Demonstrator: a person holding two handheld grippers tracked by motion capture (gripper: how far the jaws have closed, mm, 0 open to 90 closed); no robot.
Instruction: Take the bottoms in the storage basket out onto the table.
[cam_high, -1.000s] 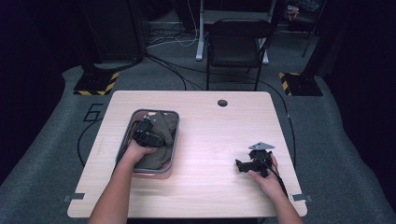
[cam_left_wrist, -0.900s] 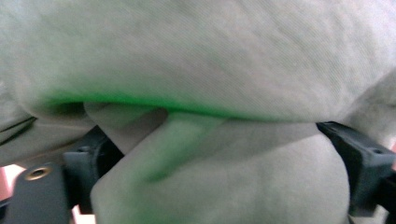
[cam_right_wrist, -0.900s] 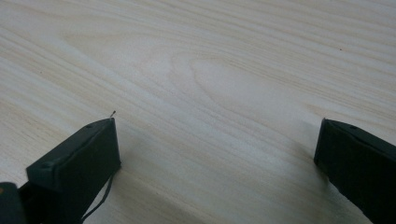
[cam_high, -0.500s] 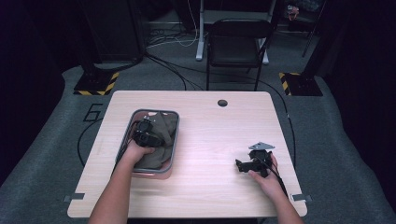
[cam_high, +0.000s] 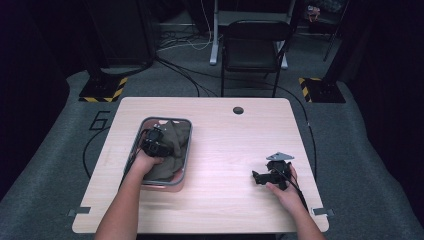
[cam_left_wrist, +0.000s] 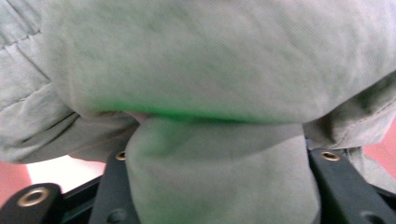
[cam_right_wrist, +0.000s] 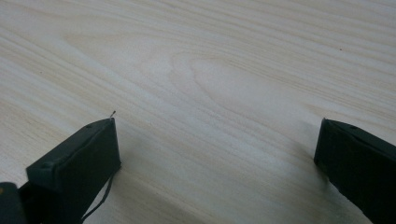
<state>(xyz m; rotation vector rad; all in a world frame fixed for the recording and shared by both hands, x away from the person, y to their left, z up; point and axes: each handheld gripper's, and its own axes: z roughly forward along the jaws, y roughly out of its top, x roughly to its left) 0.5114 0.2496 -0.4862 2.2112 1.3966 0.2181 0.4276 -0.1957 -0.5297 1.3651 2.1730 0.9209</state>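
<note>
Gripping olive cloth in the tray while the other tool waited

Nearest, the right tool (cam_high: 260, 177) rested on the bare desk (cam_high: 225, 150) near its right edge, jaws spread wide and empty, likely parked in open room; farther, the left tool (cam_high: 156, 142) sat inside the grey tray (cam_high: 185, 150), jaws clamped on a fold of olive cloth (cam_left_wrist: 210, 70), probably to lift it

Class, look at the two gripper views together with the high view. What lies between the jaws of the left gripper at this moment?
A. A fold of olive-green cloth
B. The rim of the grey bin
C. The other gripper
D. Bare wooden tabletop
A: in the left gripper view a fold of the olive-green cloth sits between the black jaws, and the high view shows the left gripper down in the cloth inside the grey bin.
</note>
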